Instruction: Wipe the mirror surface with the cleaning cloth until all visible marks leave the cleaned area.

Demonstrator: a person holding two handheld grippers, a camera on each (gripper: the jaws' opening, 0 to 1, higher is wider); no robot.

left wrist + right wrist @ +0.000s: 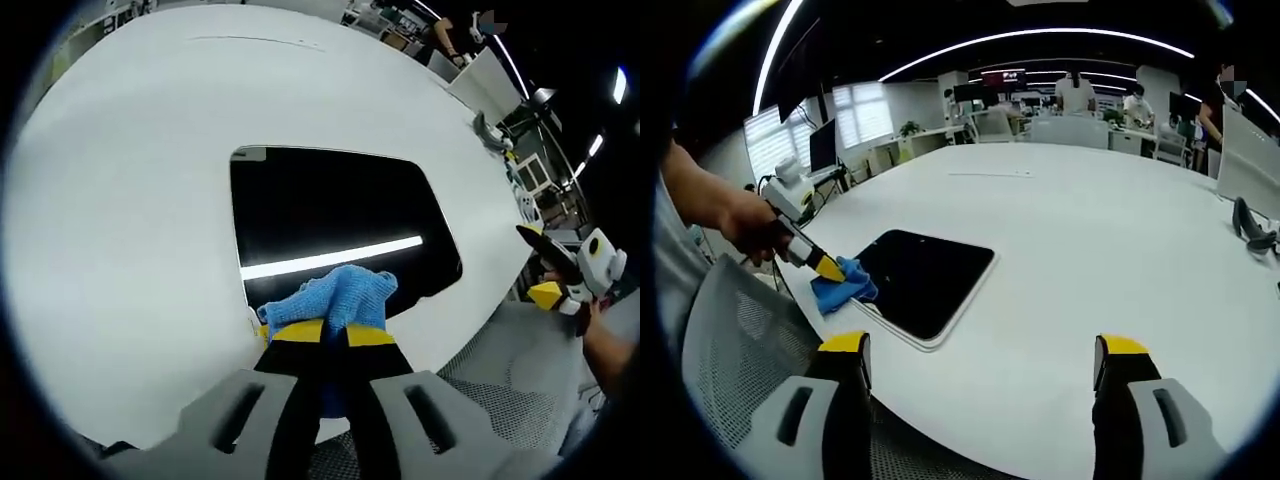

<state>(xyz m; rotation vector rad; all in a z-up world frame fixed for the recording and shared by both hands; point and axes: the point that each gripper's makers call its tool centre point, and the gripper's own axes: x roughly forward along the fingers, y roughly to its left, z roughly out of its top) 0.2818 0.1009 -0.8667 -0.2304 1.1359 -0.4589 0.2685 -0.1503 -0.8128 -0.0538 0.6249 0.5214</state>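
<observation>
A dark rectangular mirror point(335, 215) lies flat on the white table point(130, 200), reflecting a bright ceiling light strip. My left gripper point(333, 334) is shut on a blue cleaning cloth point(338, 298), which rests on the mirror's near edge. In the right gripper view the same mirror point(925, 277) sits at centre left, with the blue cloth point(845, 287) at its left corner under the left gripper point(828, 266), held by a person's hand. My right gripper point(985, 350) stands open above the table's near edge, with nothing between its fingers. It also appears at the far right of the left gripper view point(560, 275).
A grey mesh chair back point(735, 350) stands at the table's near edge. A dark object point(1252, 225) lies on the table at far right. Desks, monitors and people fill the office behind. Broad bare table surface point(1090, 240) stretches beyond the mirror.
</observation>
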